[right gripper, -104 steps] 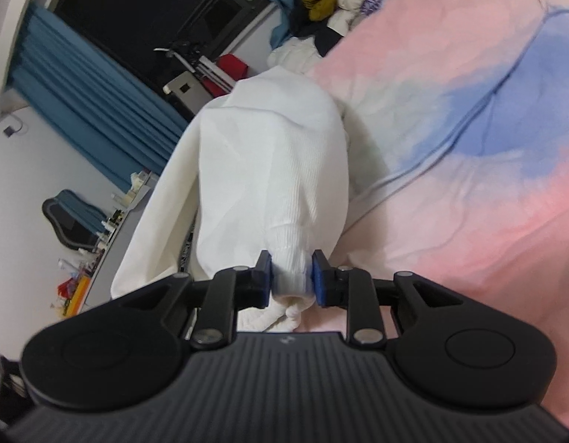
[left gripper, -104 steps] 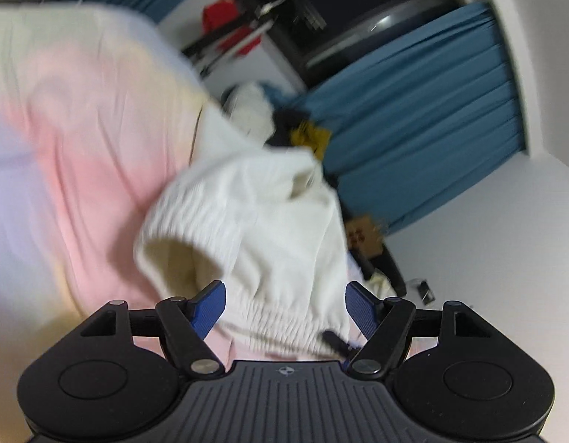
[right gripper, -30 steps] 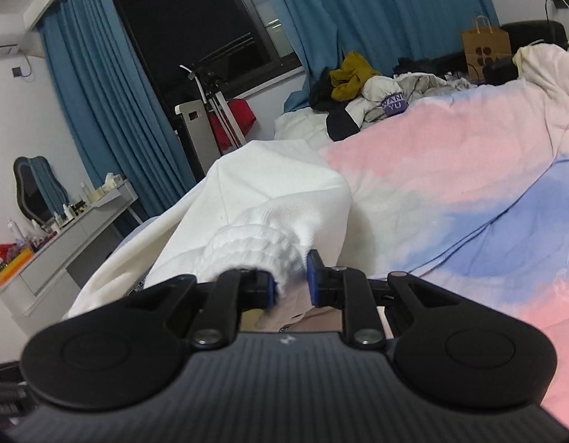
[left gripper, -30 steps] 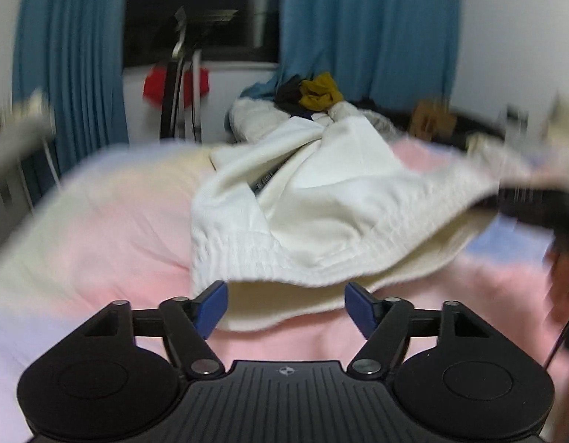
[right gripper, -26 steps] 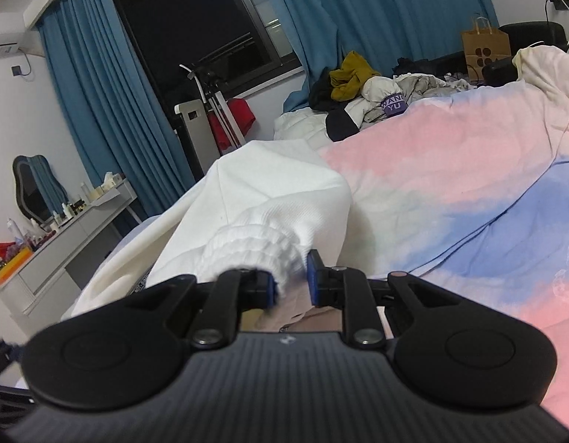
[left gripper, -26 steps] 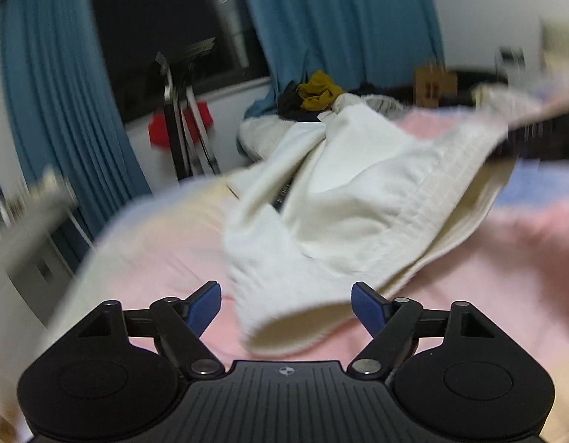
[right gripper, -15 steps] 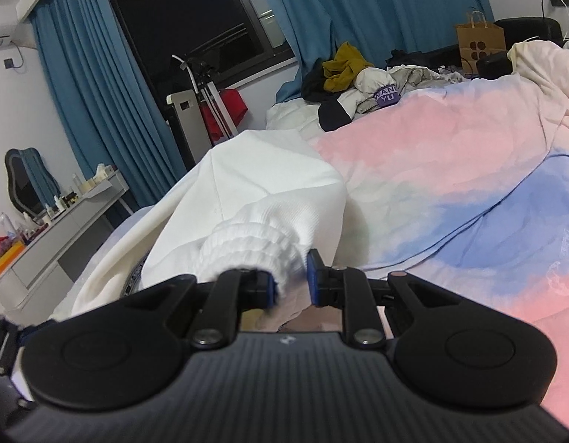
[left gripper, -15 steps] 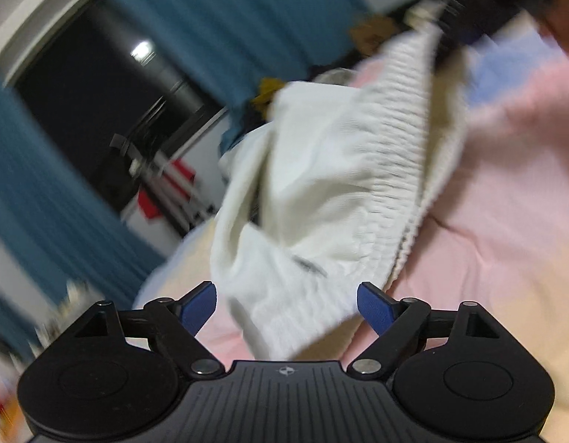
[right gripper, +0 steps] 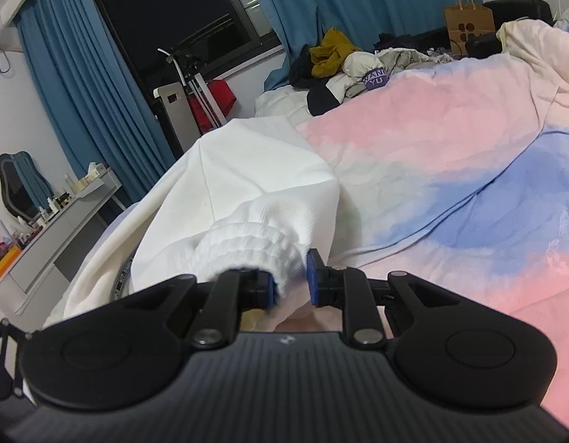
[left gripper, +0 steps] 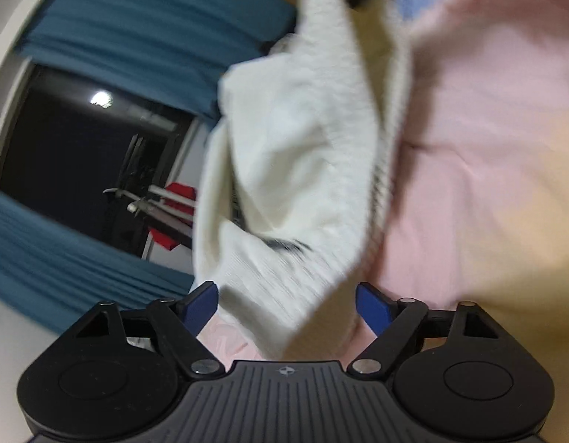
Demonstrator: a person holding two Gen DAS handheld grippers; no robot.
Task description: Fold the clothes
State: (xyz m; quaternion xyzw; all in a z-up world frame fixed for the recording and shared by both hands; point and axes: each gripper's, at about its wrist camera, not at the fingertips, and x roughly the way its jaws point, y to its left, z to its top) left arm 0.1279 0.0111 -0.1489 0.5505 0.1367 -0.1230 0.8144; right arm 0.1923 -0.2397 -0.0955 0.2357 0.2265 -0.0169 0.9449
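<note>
A white garment (right gripper: 247, 184) with a ribbed elastic band lies on the pink and blue bedspread (right gripper: 450, 170). My right gripper (right gripper: 290, 282) is shut on the bunched ribbed band (right gripper: 254, 247) and holds it just above the bed. In the left wrist view the same white garment (left gripper: 295, 170) hangs stretched and blurred across the tilted frame. My left gripper (left gripper: 287, 304) is open, with a corner of the white cloth between its blue pads (left gripper: 201, 302), untouched by either one.
A pile of clothes (right gripper: 343, 62) lies at the far end of the bed. Blue curtains (right gripper: 85, 85) frame a dark window (right gripper: 173, 18). A grey dresser (right gripper: 59, 229) with bottles stands at left. A paper bag (right gripper: 469, 18) stands at back right.
The left gripper has rolled hard and moved in on the garment's lower edge, still open. The right gripper has kept its hold on the band and shifted only slightly.
</note>
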